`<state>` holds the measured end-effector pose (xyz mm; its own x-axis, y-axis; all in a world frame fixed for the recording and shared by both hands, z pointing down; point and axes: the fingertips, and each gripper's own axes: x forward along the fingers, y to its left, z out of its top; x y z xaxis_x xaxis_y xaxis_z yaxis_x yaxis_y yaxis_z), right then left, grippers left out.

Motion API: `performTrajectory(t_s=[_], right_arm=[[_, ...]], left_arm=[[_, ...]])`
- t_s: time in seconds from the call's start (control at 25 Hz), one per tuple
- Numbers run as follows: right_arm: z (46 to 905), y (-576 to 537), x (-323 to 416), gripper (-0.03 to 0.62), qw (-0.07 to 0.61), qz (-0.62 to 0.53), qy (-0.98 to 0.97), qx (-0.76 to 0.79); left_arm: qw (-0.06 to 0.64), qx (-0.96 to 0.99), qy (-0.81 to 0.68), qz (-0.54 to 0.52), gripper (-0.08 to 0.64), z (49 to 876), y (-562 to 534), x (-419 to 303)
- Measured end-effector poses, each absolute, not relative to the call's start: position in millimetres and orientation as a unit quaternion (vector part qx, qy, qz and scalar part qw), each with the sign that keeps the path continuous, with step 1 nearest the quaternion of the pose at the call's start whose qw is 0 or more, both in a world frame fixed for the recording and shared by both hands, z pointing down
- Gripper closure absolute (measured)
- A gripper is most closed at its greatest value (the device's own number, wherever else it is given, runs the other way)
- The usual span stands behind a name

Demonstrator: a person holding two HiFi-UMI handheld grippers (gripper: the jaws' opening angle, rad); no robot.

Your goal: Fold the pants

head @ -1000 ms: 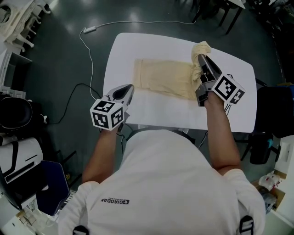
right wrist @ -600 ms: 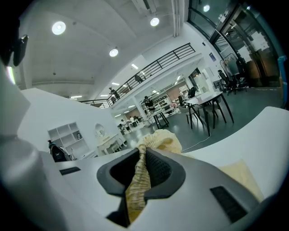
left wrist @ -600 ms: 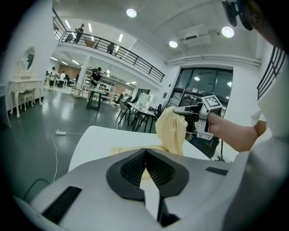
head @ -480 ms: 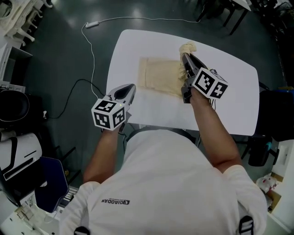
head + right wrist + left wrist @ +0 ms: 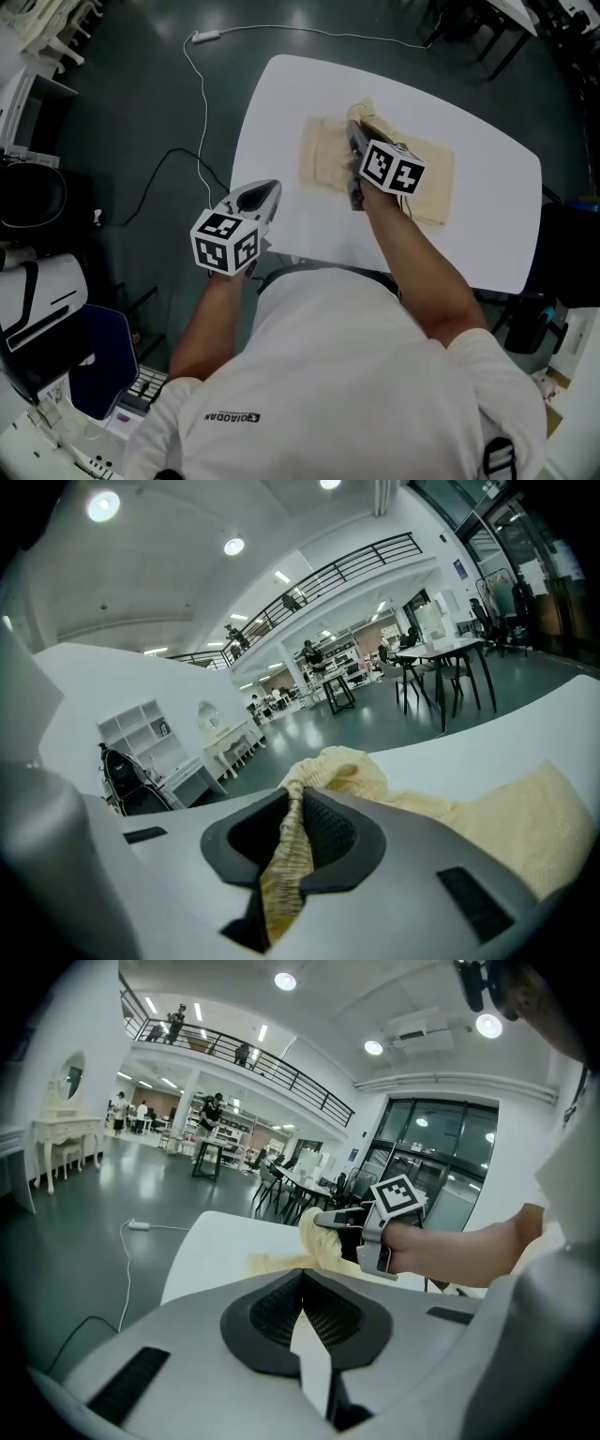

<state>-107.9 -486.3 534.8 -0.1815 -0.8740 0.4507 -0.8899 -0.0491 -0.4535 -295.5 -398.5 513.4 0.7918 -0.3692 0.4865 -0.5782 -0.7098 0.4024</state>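
Our right claw [image 5: 353, 128] pinches a bunched edge of the pants [image 5: 433, 175], which spread beneath it and to its right on the worktop [image 5: 281, 103], bare all round, while our left claw [image 5: 270, 187], closed and empty, hangs at the near-left edge.

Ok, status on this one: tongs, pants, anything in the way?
Right tongs shut on bunched end of pants. Left tongs shut, empty, at table edge. Rest of pants flat. Nothing in the way.

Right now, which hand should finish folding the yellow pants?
Right. The right gripper is shut on the pants' bunched end, above the cloth on the table. The left gripper is shut and empty, at the table's edge, off the cloth.
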Motion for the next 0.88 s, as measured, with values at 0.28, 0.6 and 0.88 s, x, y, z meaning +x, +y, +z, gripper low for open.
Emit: performTrajectory(t_s=[0.28, 0.6, 0.88], right_arm=[[602, -499, -140, 0.525, 0.082, 0.369, -0.691, 0.616], [649, -511, -160, 0.52, 0.129, 0.395, -0.681, 0.603], [687, -512, -175, 0.509, 0.185, 0.405, -0.671, 0.593]], left_arm=[[0.298, 0.895, -0.259, 0.207, 0.532, 536, -394, -300], [0.303, 0.881, -0.286, 0.225, 0.532, 556, -401, -324], [0.316, 0.867, -0.308, 0.232, 0.532, 566, -401, -345]])
